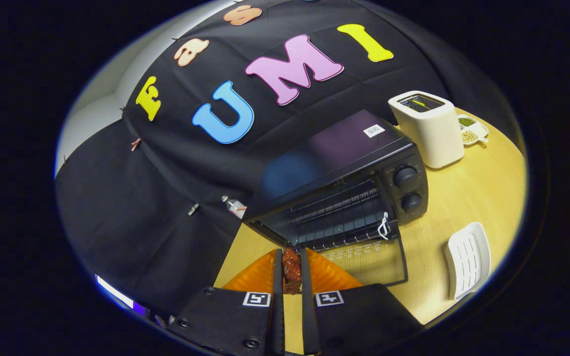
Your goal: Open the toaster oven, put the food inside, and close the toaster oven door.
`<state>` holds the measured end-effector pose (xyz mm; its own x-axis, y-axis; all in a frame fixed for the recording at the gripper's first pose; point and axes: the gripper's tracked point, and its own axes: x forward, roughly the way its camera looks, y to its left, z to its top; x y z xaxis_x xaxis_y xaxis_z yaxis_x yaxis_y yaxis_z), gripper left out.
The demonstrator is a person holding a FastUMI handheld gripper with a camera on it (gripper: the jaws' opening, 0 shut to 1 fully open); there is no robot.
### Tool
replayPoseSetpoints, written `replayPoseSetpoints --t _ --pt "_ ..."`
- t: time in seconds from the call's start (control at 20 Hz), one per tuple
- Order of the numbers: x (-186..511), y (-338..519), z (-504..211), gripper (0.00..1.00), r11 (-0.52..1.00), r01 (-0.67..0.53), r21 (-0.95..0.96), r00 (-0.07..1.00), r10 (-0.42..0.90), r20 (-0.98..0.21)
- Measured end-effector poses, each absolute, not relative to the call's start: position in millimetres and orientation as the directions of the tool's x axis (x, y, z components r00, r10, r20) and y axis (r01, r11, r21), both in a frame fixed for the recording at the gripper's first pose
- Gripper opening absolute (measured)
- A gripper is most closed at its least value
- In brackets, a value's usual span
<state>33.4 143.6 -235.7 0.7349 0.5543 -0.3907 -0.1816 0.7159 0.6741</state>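
A black toaster oven [344, 173] stands on the wooden table with its glass door [369, 262] folded down flat and the wire rack inside showing. My gripper [291, 269] is shut on a dark red-brown piece of food [291, 267], pinched between the two fingers. The food hangs just in front of the open oven mouth, above the door's near left corner. A white cord loop [384, 225] hangs at the oven's right front.
A white toaster [428, 128] stands behind and to the right of the oven, with a small dish of green and yellow beans [470, 129] past it. A white slotted tray [468, 259] lies on the table [463, 198] right of the door.
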Motion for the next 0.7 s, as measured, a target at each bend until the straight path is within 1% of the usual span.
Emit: replayPoseSetpoints --t 0.2,0.35,0.6,0.7 --pt "75 163 -253 0.18 0.726 -0.146 0.672 0.772 0.509 -0.381" --pt "101 172 -264 0.18 0.702 -0.101 0.705 0.786 0.491 -0.376" --pt "132 167 -292 0.18 0.71 -0.026 0.703 0.791 0.445 -0.419" --pt "143 160 -303 0.18 0.745 -0.009 0.667 0.797 0.408 -0.445"
